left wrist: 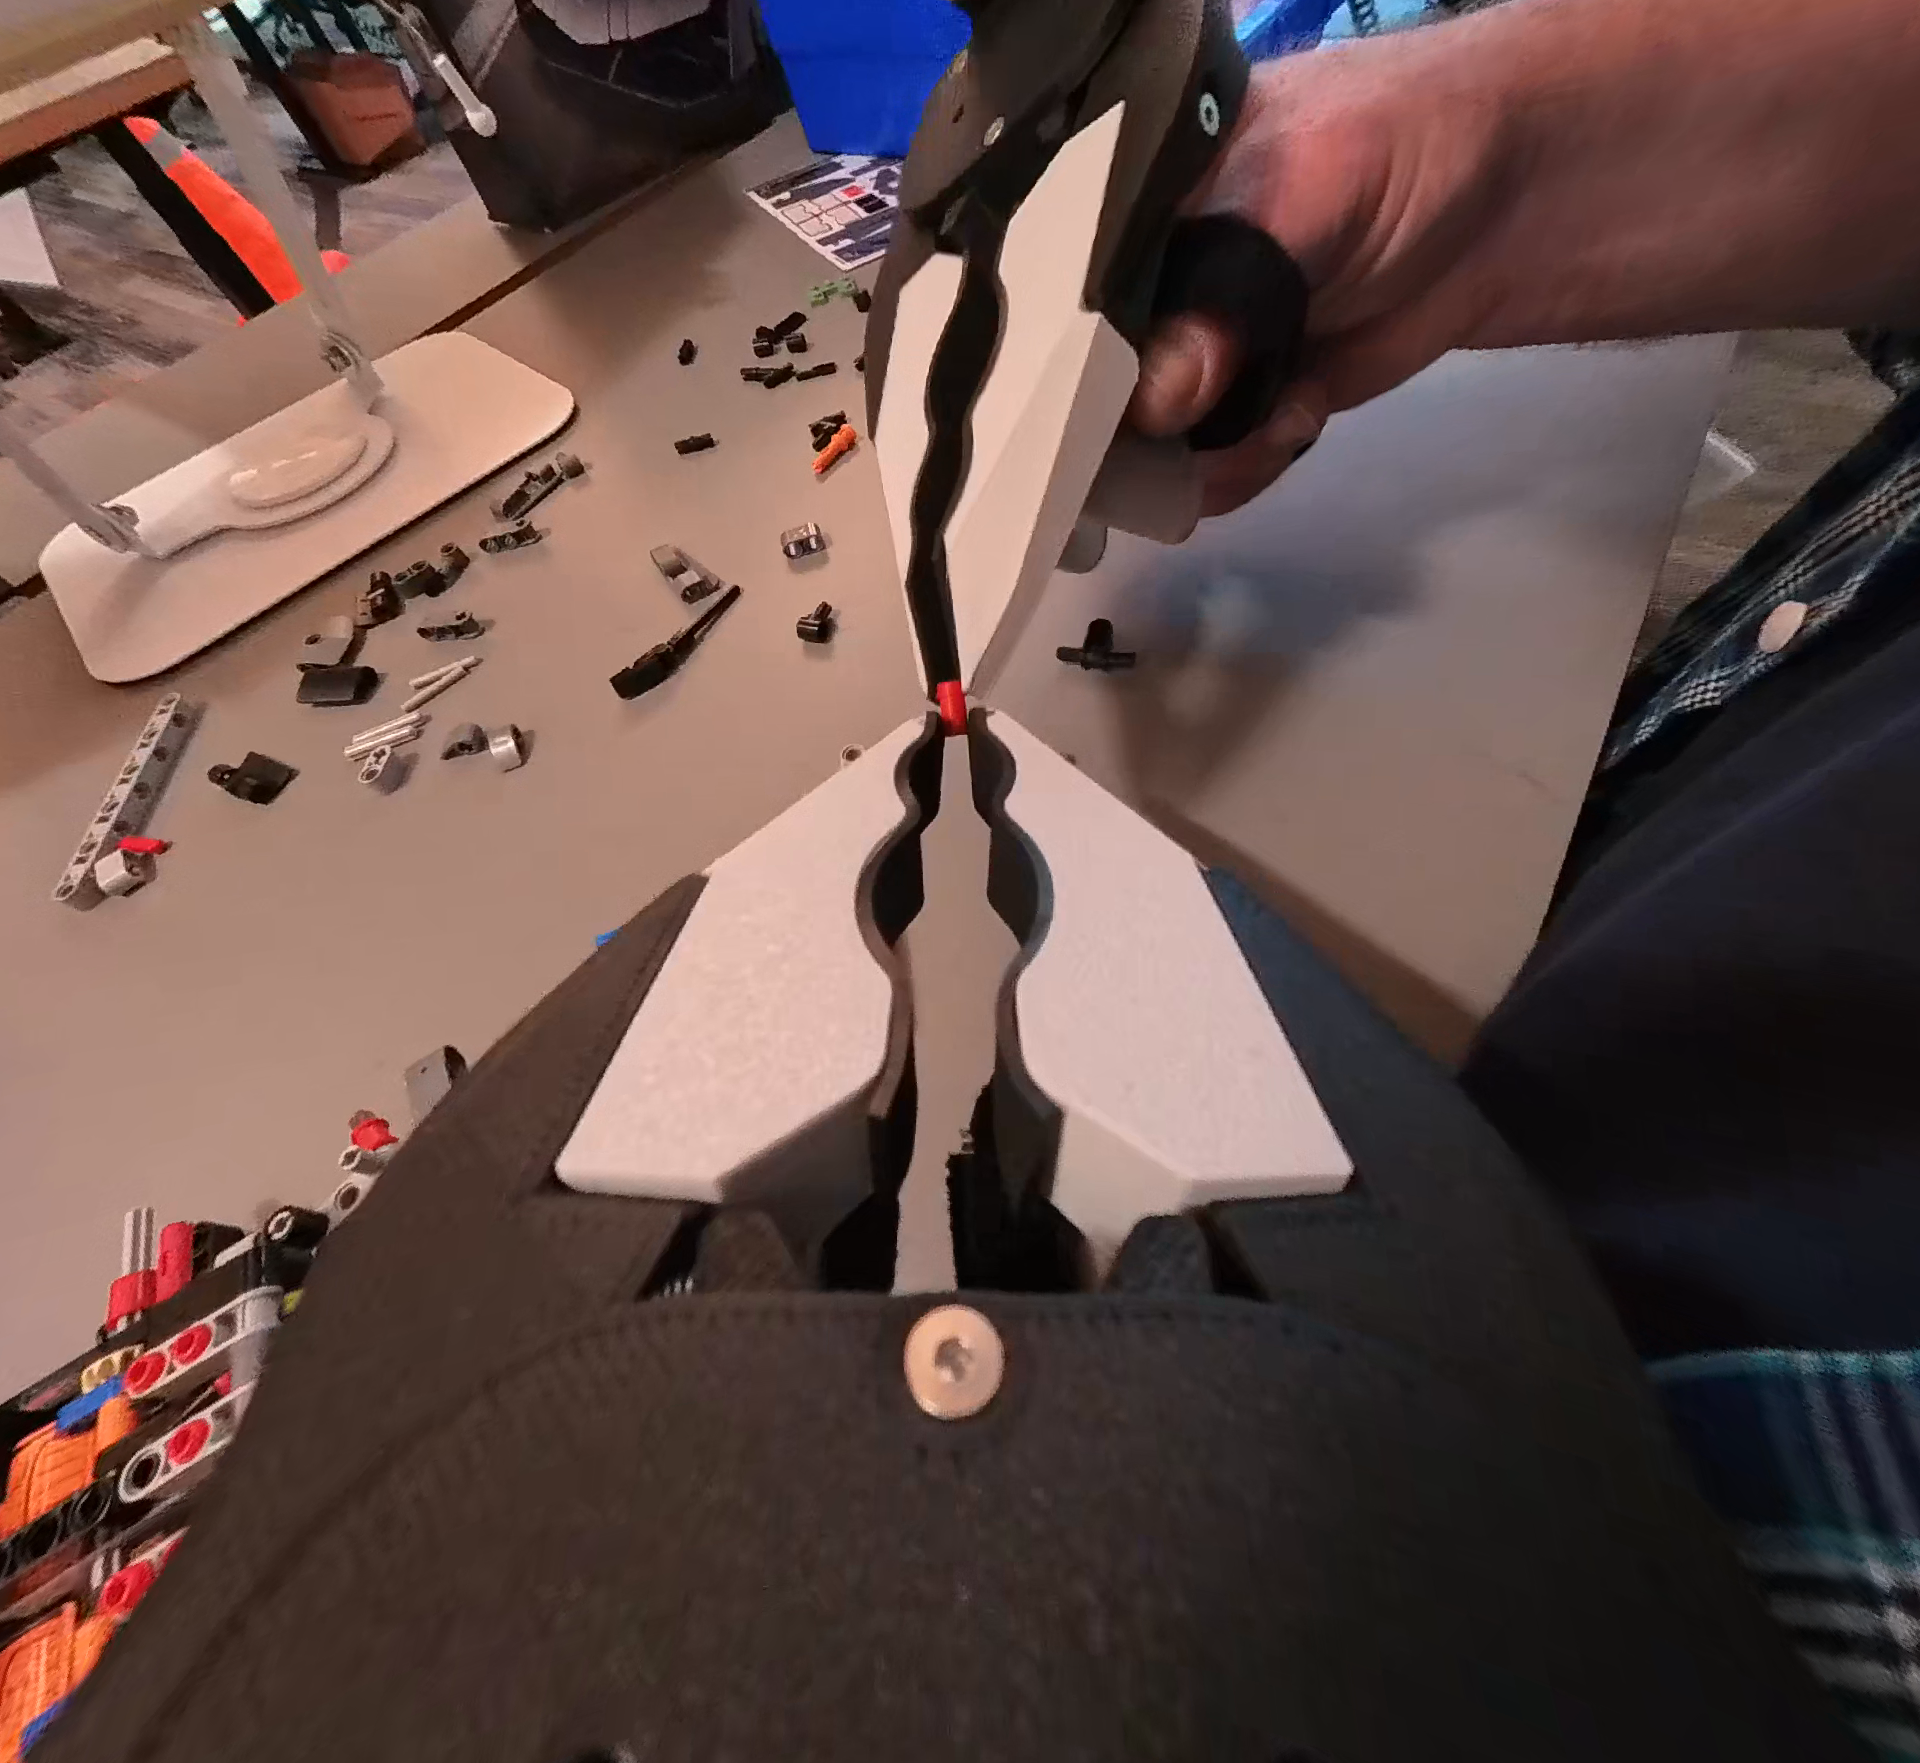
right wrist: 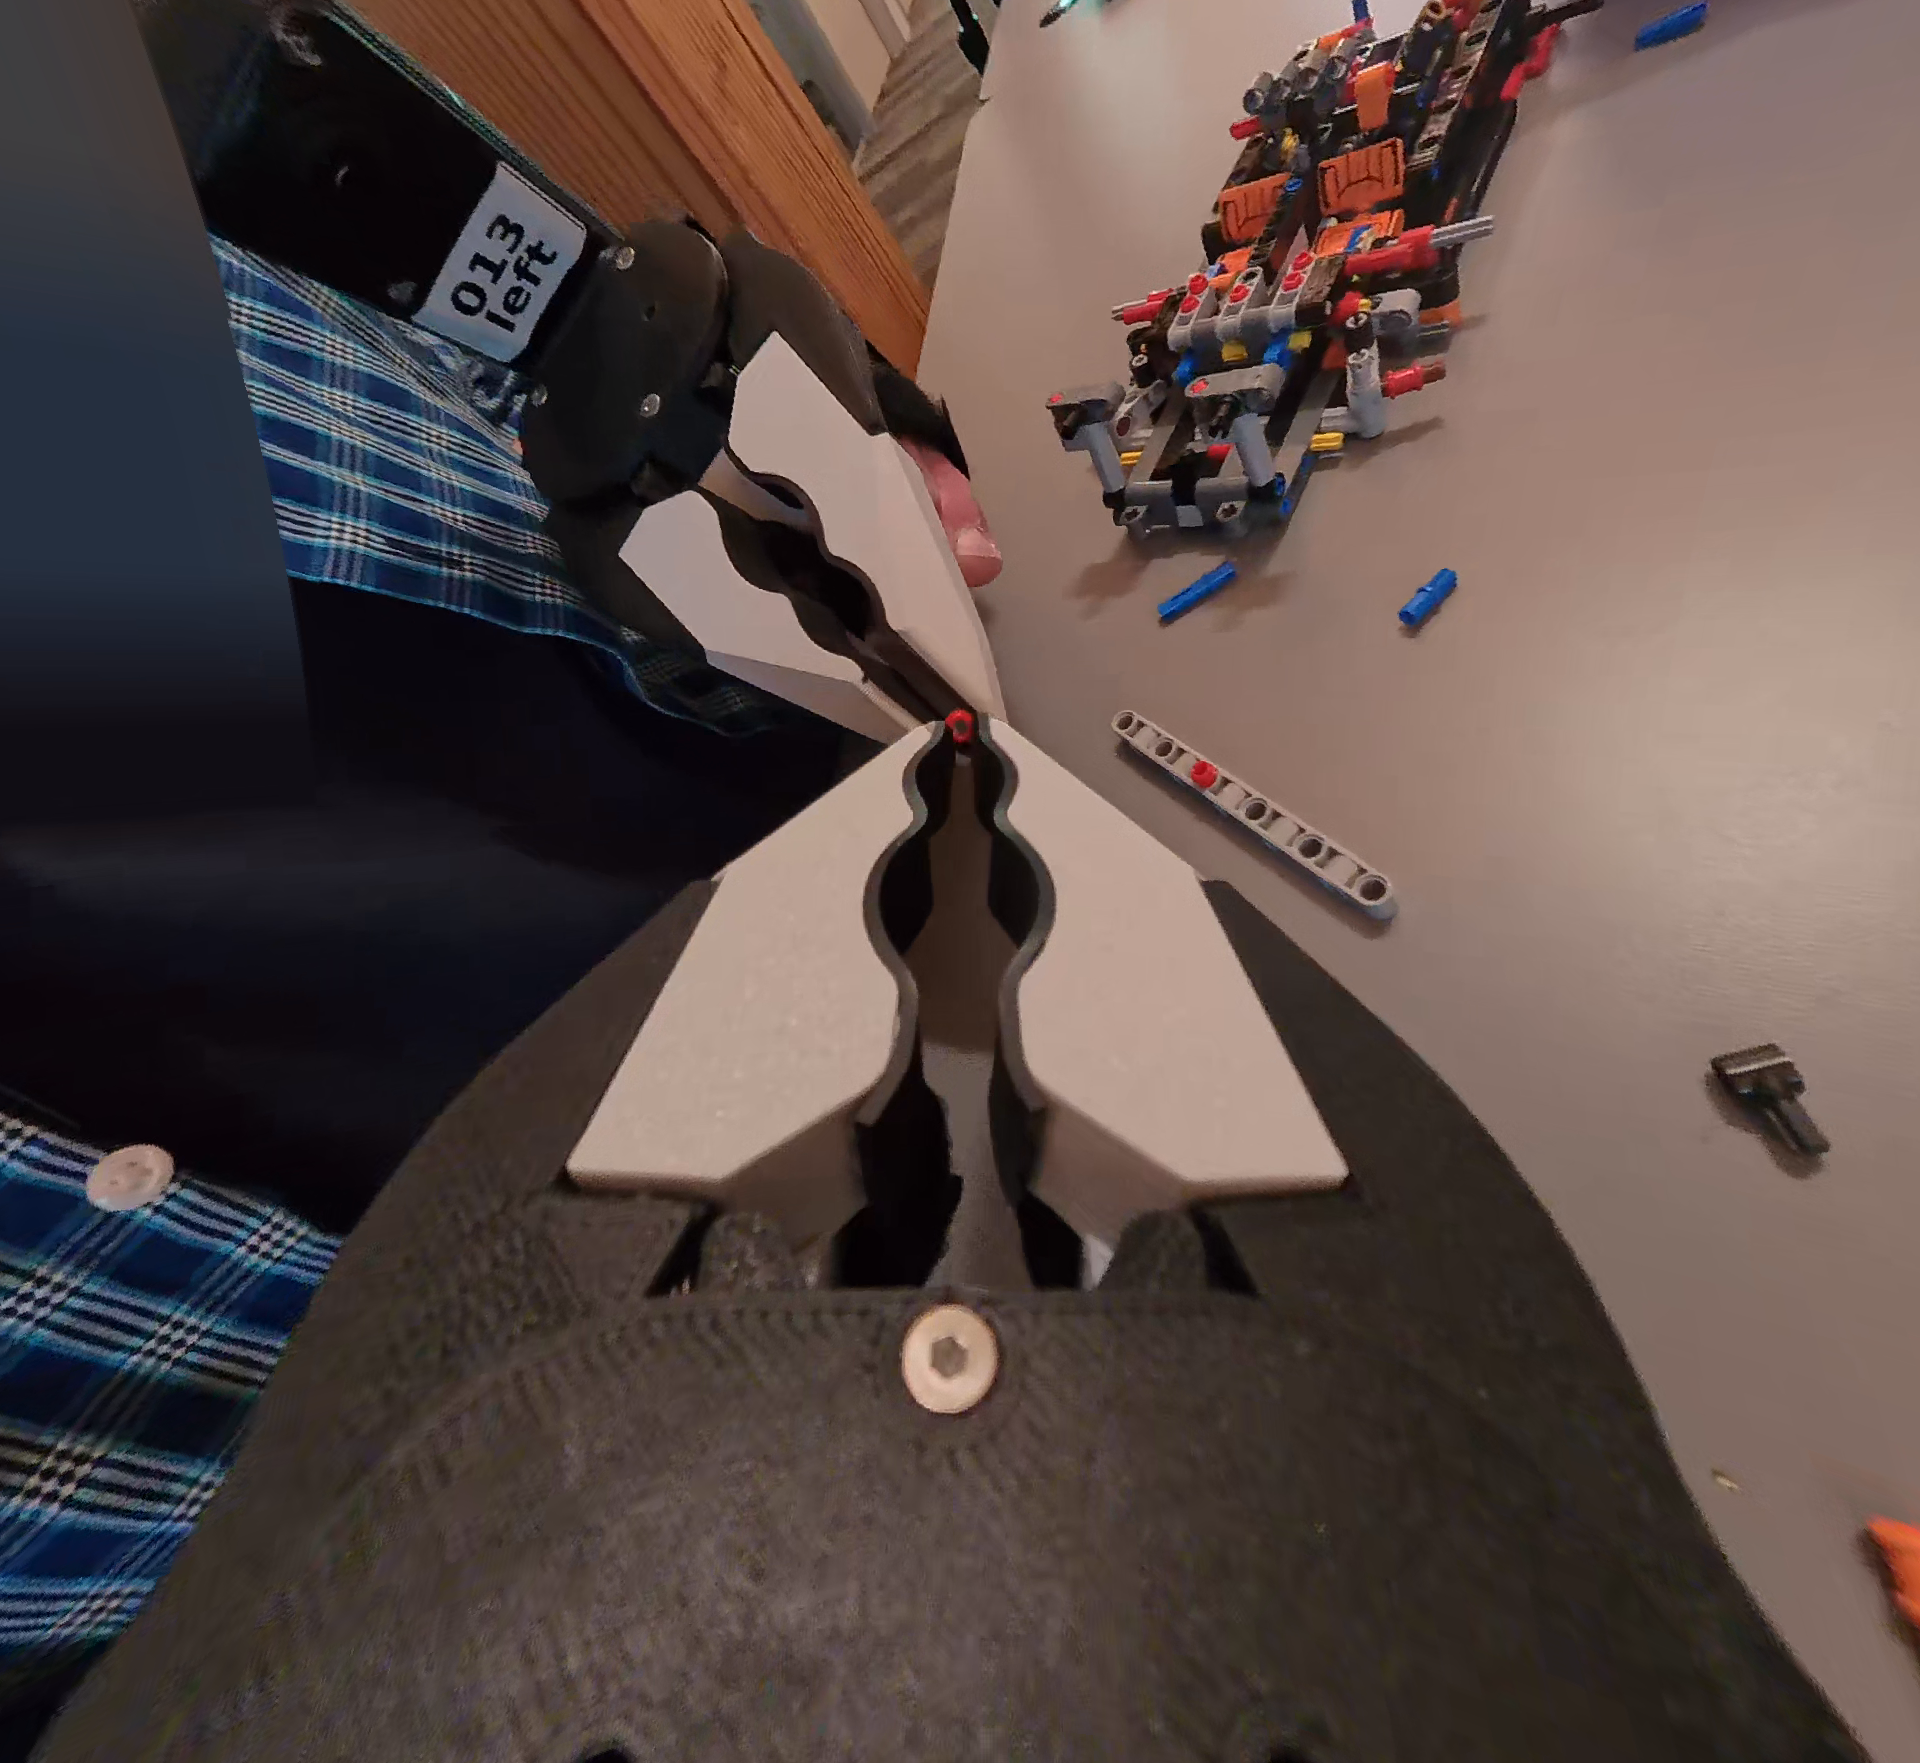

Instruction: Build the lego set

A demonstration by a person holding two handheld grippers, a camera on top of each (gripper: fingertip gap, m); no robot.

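One small red pin [left wrist: 950,708] sits pinched between our two grippers' tips, above the table [left wrist: 623,934]; left gripper [left wrist: 948,739] and right gripper [right wrist: 961,739] both clamp it, tip to tip; we should release one side only after confirming the other's hold; right hand [left wrist: 1382,259] reaches in from above.

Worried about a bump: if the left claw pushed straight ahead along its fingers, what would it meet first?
Almost at once the right claw: its tips meet the left claw tip to tip around the small red piece pinched between them. Depth beyond them is unclear.
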